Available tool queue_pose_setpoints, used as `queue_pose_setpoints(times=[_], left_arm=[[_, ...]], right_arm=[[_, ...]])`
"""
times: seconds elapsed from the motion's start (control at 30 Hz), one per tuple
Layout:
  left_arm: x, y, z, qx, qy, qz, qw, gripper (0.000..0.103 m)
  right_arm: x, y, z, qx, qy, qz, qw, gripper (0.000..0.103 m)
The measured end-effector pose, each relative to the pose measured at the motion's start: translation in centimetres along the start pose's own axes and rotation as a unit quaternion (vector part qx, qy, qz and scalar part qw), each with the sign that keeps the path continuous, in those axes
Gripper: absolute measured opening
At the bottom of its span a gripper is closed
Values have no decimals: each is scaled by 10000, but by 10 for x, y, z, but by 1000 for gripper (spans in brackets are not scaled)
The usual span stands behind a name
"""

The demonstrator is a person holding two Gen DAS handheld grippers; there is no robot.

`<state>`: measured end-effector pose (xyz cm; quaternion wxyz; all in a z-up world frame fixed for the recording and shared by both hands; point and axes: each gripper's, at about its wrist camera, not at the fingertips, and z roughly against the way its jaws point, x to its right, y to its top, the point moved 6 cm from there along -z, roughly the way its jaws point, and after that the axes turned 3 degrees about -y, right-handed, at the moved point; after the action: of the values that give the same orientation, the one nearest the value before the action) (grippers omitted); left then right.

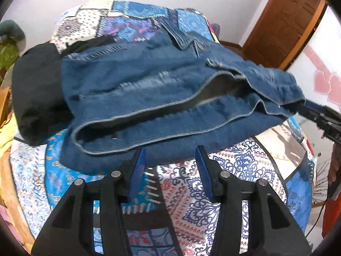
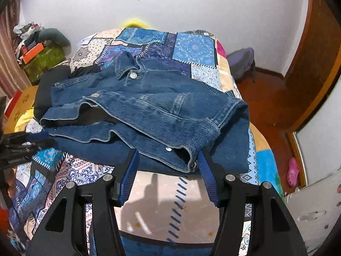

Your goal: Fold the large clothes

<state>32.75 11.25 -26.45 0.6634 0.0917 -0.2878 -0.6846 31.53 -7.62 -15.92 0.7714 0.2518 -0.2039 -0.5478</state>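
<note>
1. Left gripper (image 1: 171,155): jaws seen spread at the bottom centre of the left wrist view. Nothing is pinched; the blue pads (image 1: 138,170) are seen just at the near hem of the denim jacket (image 1: 149,85), contact cannot be told.
2. Right gripper (image 2: 168,160): jaws spread, bottom centre of the right wrist view. Jacket edge and cuff lie between the tips, but are not clamped.
3. Jacket is laid folded on the patchwork bedspread (image 2: 149,202), mid-frame in both views, collar toward the top.
4. A black garment (image 1: 36,89) is seen under the jacket's left side in the left wrist view.
</note>
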Motion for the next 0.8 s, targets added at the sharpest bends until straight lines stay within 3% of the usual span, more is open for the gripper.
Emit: queue_pose_setpoints(times=[0.1,0.2,0.43,0.57,0.63,0.8], left_arm=[[3,0,-13,-65,31,-68,10000,47],[0,1,-29,-188,-47,57,9998,47],[-4,9,-42,-53,-131,174,9997,47],[-12,18,-42,78,78,155,9998,47],[-23,26,-43,144,314,127,9993,47],[-52,55,-45,175,250,509,9982,46]], right_arm=[[-4,0,7,109,-21,6,9999,54],[-10,-3,9,115,237,-63,9996,55],[-34,-10,-26,-358,503,166,9980,55],[-52,-6,-53,-702,896,201,9933,56],[-65,0,-64,-709,867,385,9930,56],[-80,13,-83,-683,592,1163,9891,56]])
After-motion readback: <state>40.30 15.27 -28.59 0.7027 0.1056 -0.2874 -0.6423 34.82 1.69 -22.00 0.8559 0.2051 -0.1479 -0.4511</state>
